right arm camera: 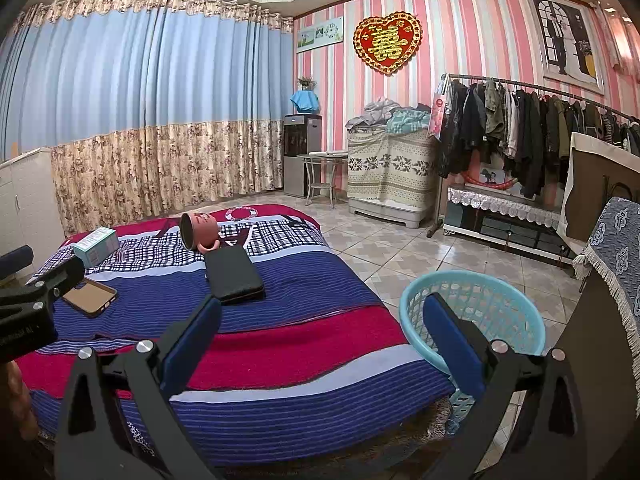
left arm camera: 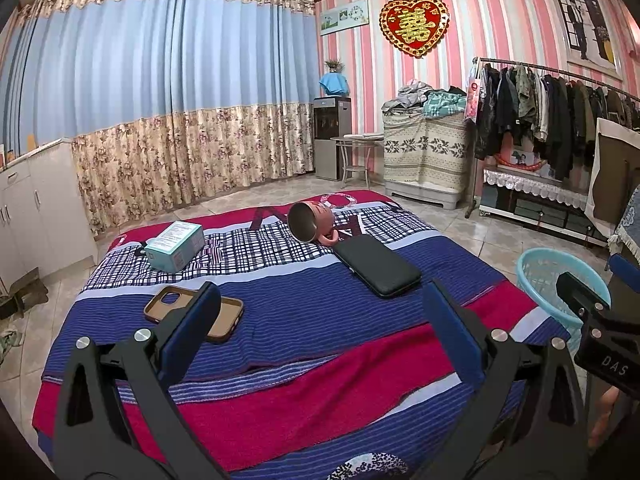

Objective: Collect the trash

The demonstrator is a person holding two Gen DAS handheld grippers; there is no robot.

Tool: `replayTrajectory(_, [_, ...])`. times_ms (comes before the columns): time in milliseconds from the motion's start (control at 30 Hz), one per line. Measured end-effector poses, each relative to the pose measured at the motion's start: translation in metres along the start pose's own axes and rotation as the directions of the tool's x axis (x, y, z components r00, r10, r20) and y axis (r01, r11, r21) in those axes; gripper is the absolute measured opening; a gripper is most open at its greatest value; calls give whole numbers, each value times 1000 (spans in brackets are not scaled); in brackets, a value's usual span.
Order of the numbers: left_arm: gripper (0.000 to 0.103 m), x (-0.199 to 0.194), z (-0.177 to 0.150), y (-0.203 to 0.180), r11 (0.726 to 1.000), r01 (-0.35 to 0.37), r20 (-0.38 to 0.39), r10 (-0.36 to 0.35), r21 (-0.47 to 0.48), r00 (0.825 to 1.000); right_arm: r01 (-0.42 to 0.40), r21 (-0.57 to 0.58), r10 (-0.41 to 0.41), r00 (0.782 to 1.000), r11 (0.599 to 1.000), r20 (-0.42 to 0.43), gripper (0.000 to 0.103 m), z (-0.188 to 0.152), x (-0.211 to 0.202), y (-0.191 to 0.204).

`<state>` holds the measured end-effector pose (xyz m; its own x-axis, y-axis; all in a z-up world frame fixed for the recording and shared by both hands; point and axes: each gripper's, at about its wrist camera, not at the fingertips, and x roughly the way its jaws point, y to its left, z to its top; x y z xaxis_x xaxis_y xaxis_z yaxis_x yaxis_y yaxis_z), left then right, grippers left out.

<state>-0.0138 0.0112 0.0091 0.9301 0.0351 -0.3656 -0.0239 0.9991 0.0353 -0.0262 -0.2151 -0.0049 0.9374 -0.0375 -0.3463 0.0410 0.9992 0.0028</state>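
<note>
Both hand-held grippers, left (left arm camera: 320, 300) and right (right arm camera: 320, 312), hang wide and empty over the bed (left arm camera: 320, 368). I'd grab the box (left arm camera: 175, 246) by its short sides, then drop it in the basket (right arm camera: 472, 308) beside the bed.

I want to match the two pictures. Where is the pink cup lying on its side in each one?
Left wrist view: the pink cup lies tipped over at the far middle of the bed, just beyond the black case.
Right wrist view: the pink cup sits far left of centre, beyond the same black case.
Shared landmark: the red heart decoration on the striped wall.
</note>
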Motion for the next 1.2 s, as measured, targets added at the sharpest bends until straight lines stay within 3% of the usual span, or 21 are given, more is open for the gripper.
replayTrajectory(1200, [98, 1, 0, -2, 1000, -1, 0, 1, 0, 1000, 0, -2, 0, 1000, 1000, 1, 98, -3, 1, 2])
